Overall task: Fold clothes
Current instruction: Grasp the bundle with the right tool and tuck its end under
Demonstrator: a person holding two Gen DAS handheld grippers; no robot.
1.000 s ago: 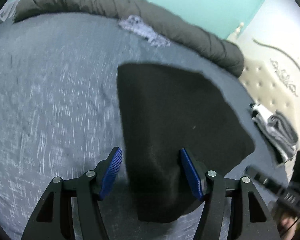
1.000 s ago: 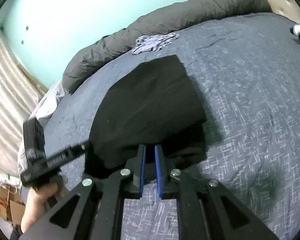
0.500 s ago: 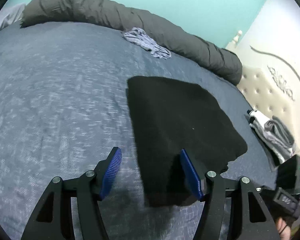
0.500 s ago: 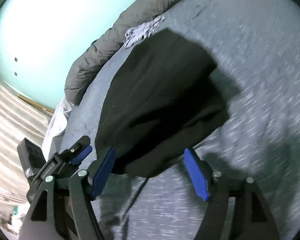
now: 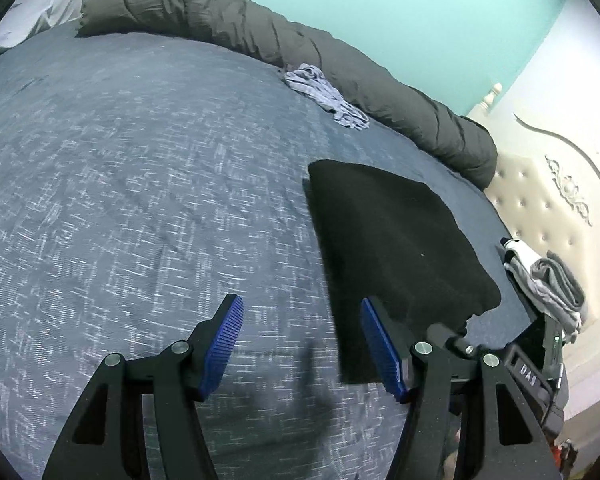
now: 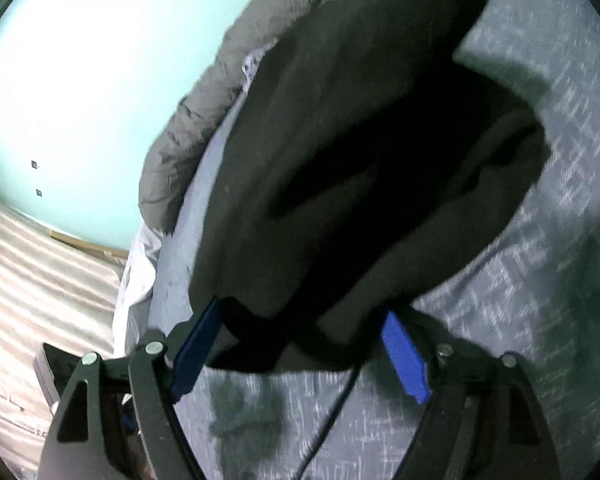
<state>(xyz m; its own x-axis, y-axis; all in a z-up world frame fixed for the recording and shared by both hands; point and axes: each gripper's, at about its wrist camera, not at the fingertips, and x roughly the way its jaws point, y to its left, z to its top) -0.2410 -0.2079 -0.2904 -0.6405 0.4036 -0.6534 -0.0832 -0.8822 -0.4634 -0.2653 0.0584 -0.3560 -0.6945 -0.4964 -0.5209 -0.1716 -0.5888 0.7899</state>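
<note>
Garment point(image 5: 392, 236) lies folded, just beyond open right claw point(image 6: 300, 354).

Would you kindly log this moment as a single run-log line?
task: fold clothes | left gripper: open, empty | right gripper: open, at black garment edge | garment: folded on bed
</note>
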